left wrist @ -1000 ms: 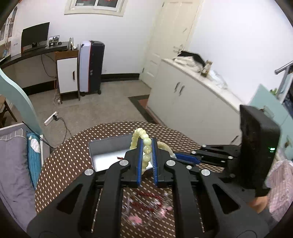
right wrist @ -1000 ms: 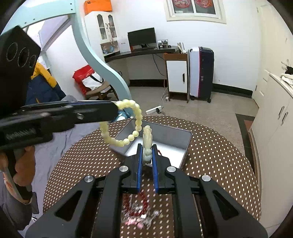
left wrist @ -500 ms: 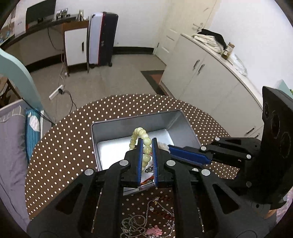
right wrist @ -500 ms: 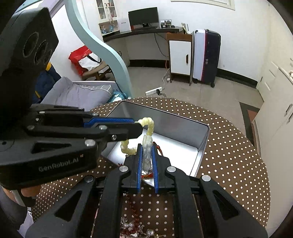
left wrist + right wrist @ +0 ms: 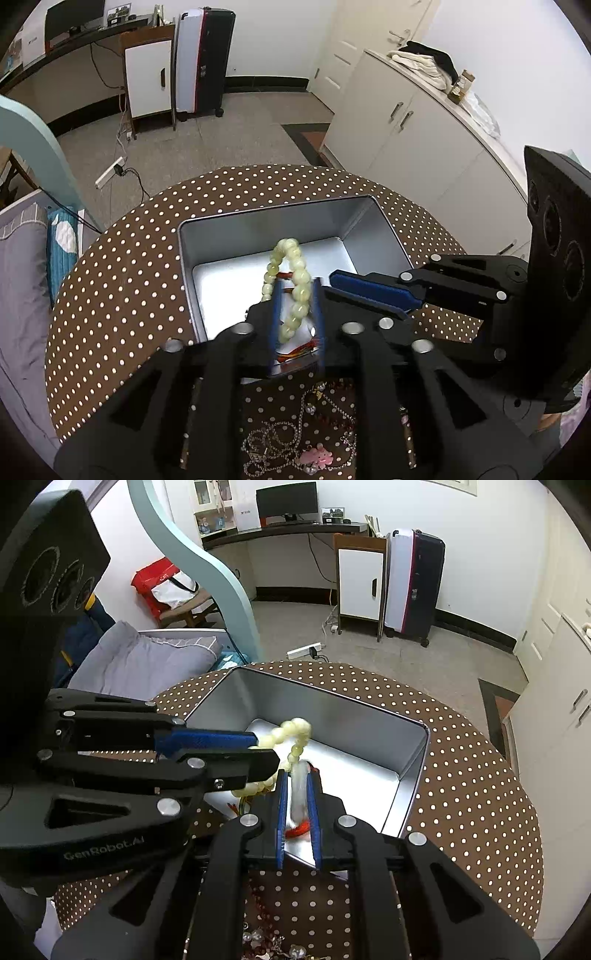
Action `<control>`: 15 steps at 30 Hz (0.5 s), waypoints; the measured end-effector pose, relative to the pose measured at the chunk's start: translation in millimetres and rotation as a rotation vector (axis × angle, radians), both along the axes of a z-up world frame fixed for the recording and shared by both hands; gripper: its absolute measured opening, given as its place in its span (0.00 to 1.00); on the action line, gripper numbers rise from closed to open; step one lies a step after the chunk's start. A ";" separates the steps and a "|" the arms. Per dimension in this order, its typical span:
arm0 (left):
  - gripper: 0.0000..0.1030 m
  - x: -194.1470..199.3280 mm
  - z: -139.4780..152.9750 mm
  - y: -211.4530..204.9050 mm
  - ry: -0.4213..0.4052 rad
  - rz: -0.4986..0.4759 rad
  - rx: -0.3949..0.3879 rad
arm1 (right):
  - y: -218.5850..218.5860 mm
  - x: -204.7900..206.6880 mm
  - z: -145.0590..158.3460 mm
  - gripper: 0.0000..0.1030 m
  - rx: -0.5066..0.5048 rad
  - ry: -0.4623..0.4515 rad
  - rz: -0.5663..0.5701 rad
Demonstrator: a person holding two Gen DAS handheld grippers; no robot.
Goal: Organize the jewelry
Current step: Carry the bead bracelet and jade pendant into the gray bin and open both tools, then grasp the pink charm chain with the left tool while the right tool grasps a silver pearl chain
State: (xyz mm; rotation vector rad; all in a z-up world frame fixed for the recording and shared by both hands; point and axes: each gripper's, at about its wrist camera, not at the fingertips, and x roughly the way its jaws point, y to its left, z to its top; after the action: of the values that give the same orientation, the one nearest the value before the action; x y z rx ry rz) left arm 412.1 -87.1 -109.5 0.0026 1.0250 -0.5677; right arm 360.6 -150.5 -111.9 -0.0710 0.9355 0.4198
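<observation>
Both grippers tilt steeply down over the silver tin [image 5: 258,221], which sits in the middle of each frame on a round table with a brown, white-dotted cloth [image 5: 122,280]. The left gripper [image 5: 297,295] has its jaws opening, and the pale green bead bracelet [image 5: 295,280] hangs loosely between its blue pads [image 5: 275,314] without being pressed. The right gripper [image 5: 297,794] is nearly pressed together and pinches the other end of the bracelet [image 5: 291,731], the bead strand looping up over the tin's floor (a red cord item lies beneath it in the tin). At the lower edge of the left wrist view a tangle of silver chains [image 5: 280,439] with a pink charm rests on the cloth. Behind, a tiled floor leads to a suitcase [image 5: 201,55] in the upper centre, a desk at upper left, and white cabinets [image 5: 406,129] at upper right. Compared with a second ago, both grippers have dropped from above the table to just over the tin, and the left one has gone from clamping the beads to releasing them.
</observation>
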 end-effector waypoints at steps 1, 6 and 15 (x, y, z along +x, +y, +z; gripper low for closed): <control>0.40 -1.7 1.3 2.4 -0.007 0.009 0.003 | -0.4 -1.3 0.8 0.09 -0.002 -0.002 -0.004; 0.61 -17.0 16.0 14.2 -0.064 0.023 -0.022 | -9.3 -12.5 12.1 0.10 0.018 -0.028 -0.011; 0.61 -80.4 33.1 35.5 -0.175 0.034 -0.007 | -22.9 -67.1 40.9 0.17 0.037 -0.136 -0.008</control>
State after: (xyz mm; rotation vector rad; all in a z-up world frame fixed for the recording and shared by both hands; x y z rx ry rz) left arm 331.7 -51.6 -76.4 0.0284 0.8519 -0.5303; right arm 293.5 -173.5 -71.0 -0.0612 0.7941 0.4199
